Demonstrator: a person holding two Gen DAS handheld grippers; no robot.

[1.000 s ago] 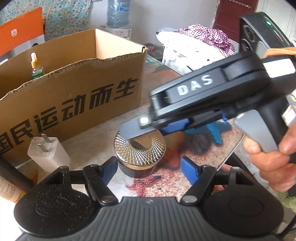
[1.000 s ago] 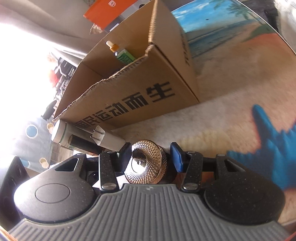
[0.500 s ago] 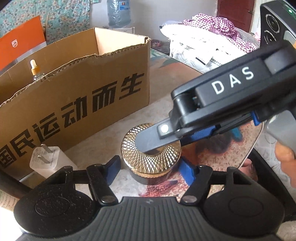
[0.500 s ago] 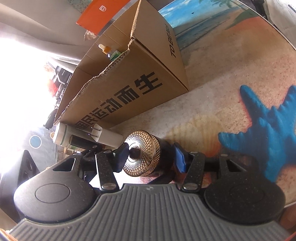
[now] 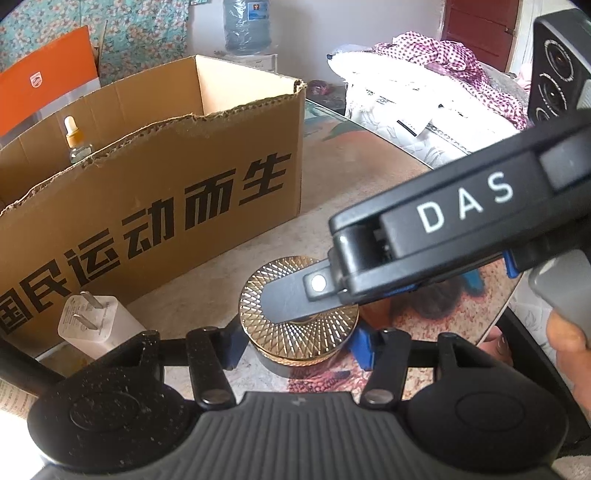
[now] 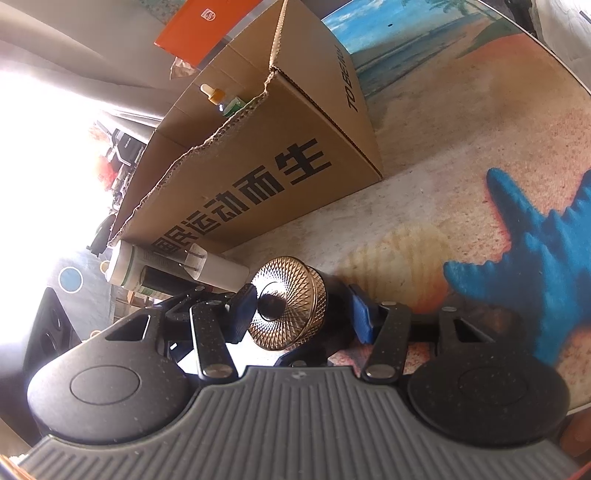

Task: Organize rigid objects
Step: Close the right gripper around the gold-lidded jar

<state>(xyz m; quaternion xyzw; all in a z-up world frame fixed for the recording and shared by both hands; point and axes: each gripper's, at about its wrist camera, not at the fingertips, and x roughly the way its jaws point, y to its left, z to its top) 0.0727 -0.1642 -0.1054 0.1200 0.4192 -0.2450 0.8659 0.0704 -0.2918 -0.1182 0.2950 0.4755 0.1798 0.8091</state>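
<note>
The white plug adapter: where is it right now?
In the left wrist view the white plug adapter lies at lower left on the table, prongs up, against the cardboard box front and left of the gold-lidded jar.

A home — piled laundry (image 5: 436,92), a water jug (image 5: 247,26), floral curtain (image 5: 140,29).
</note>
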